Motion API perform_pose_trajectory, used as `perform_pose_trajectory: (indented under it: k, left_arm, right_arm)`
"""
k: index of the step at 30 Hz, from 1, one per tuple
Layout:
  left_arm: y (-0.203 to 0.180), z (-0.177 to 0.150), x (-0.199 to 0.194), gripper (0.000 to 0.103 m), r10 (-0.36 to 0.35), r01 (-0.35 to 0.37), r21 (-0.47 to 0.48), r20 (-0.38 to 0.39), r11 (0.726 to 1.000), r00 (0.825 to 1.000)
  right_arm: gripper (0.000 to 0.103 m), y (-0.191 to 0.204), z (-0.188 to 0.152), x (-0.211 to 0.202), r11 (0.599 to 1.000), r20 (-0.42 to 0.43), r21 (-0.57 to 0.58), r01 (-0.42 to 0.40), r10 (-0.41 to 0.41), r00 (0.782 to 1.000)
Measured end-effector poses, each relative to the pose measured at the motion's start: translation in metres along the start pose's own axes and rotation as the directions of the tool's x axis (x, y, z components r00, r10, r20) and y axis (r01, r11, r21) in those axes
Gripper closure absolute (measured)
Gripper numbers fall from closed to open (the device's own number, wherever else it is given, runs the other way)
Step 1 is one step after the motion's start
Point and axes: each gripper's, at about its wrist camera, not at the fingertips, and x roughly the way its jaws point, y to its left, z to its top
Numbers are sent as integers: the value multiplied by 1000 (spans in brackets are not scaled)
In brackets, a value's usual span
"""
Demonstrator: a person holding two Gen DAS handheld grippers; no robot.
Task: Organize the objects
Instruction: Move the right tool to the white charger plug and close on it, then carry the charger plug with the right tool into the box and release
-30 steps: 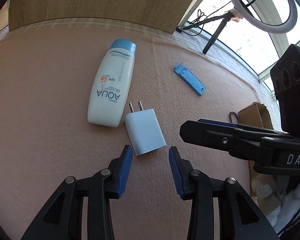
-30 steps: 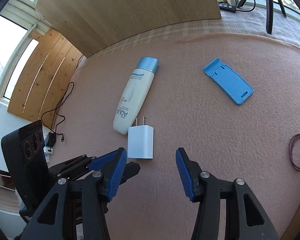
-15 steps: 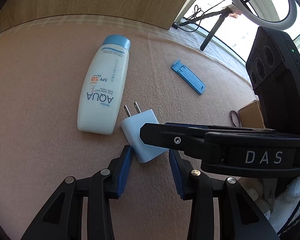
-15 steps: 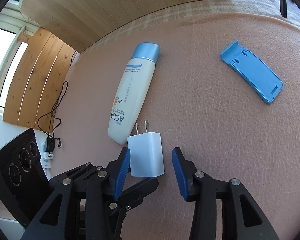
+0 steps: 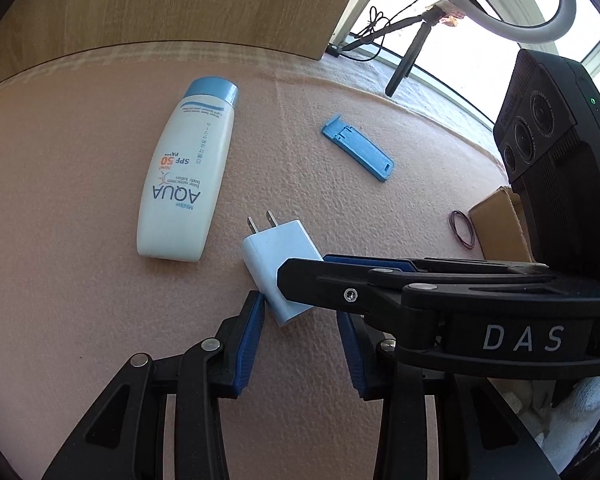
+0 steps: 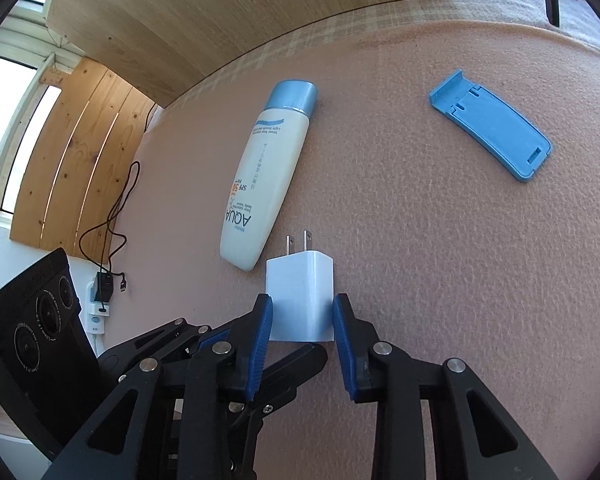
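Observation:
A white charger plug (image 6: 300,284) lies flat on the pink felt table cover (image 6: 440,260), prongs pointing away. My right gripper (image 6: 302,312) is closing, and its blue pads touch both sides of the charger. In the left wrist view the right gripper's fingers (image 5: 300,276) cross over the charger (image 5: 274,252). My left gripper (image 5: 300,320) stands open just in front of it, with only the charger's near corner between its tips. A white AQUA lotion bottle (image 6: 264,176) lies left of the charger. Further back on the right lies a blue plastic stand (image 6: 490,132).
A rubber band (image 5: 462,234) and a cardboard box (image 5: 496,224) sit at the right edge. A wooden board (image 5: 180,8) backs the table. Beyond it stands a ring light (image 5: 504,34) on a tripod. A cable and socket (image 6: 104,292) hang off the left side.
My right gripper came in from the right until its fingers straddled the charger, and its jaws narrowed onto it. The left gripper stayed almost still.

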Motion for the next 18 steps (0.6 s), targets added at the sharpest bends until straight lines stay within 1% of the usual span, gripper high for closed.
perform_pose_trajectory:
  k: [8, 13, 18]
  left_arm:
    - [-47, -11, -11, 63, -16, 14, 92, 22, 996, 1000]
    - [-86, -16, -18, 63, -54, 50, 148, 26, 988, 998]
    - [-137, -19, -21, 63, -104, 96, 209, 27, 973, 994]
  right_arm:
    - [75, -12, -24, -42, 1000, 73, 24, 8, -9, 997]
    - [75, -29, -43, -78, 999, 134, 49, 17, -24, 991]
    - [75, -48, -61, -120, 996, 200, 86, 31, -48, 979]
